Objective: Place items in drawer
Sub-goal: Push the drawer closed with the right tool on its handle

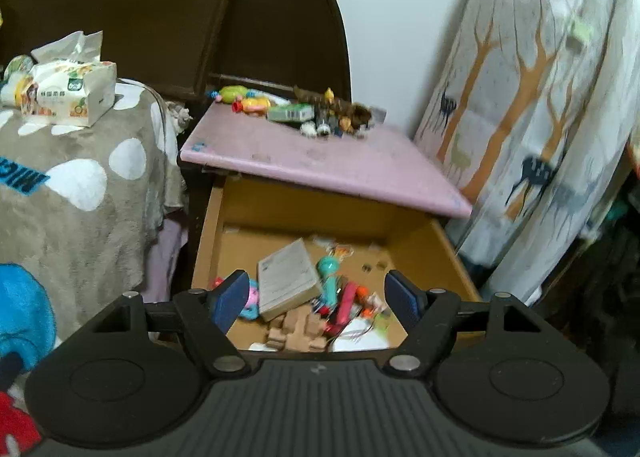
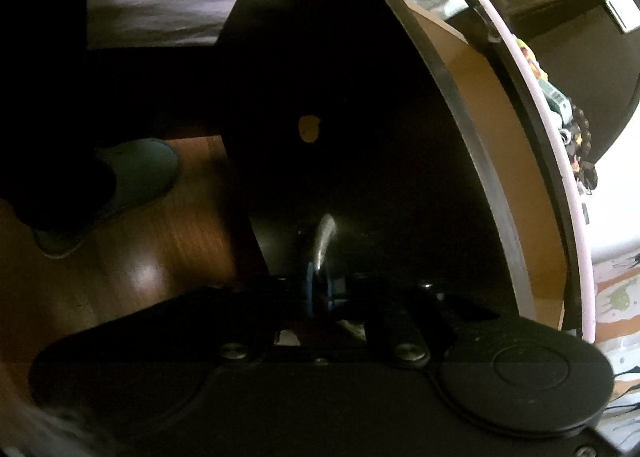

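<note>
In the left wrist view the tan drawer (image 1: 218,225) stands pulled out under the pink nightstand top (image 1: 320,165). Inside it lie a grey box (image 1: 288,281), a teal toy (image 1: 330,275), wooden blocks (image 1: 296,331) and several small bright pieces. More toys and a green packet (image 1: 290,111) sit on the pink top. My left gripper (image 1: 316,297) hangs open over the drawer's near end, with nothing between its blue pads. In the right wrist view my right gripper (image 2: 318,289) is shut on the silver drawer handle (image 2: 325,237) of the dark drawer front (image 2: 360,117).
A bed with a spotted grey blanket (image 1: 80,197) and a tissue pack (image 1: 68,93) lies left of the nightstand. A tree-print curtain (image 1: 540,117) hangs on the right. Beside the drawer front, a person's shoe (image 2: 120,185) rests on the wooden floor (image 2: 160,249).
</note>
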{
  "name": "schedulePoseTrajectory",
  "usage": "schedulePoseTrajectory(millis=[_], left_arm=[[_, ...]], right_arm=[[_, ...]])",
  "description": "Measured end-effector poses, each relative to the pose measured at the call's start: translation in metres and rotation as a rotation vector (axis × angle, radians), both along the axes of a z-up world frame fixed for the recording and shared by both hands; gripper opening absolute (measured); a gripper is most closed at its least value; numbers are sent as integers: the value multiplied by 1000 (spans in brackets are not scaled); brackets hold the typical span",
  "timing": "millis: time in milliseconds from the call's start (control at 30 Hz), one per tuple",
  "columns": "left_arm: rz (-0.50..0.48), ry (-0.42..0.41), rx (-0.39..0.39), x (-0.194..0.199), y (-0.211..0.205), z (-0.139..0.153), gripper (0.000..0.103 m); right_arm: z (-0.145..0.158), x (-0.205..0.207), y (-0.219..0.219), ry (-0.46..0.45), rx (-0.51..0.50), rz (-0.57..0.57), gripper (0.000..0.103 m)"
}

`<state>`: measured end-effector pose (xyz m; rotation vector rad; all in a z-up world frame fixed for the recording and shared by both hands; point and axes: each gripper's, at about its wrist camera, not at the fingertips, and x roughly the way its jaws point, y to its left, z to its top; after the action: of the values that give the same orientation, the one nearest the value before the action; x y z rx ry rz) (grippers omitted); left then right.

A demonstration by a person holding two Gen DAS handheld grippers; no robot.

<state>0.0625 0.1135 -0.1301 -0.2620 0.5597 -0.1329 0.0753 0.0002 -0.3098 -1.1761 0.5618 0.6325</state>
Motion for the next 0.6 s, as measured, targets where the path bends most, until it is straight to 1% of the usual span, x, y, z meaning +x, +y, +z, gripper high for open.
schedulePoseTrajectory(millis=[67, 200, 333, 467, 600], left_arm=[[1, -5, -18, 0, 1, -1, 74], [-6, 1, -20, 2, 1, -5, 74], [2, 1, -34, 3, 6, -7, 74], [24, -2, -57, 3, 13, -9, 74], [38, 5, -59, 5, 16, -12, 74]], right_arm=[[0, -3, 0, -30, -4, 7, 1], [4, -5, -1, -65, 12, -11, 1], [11, 0, -4, -60, 40, -21, 0], [10, 5, 0, -68, 53, -30, 0], [8, 10, 3, -76, 60, -18, 0]])
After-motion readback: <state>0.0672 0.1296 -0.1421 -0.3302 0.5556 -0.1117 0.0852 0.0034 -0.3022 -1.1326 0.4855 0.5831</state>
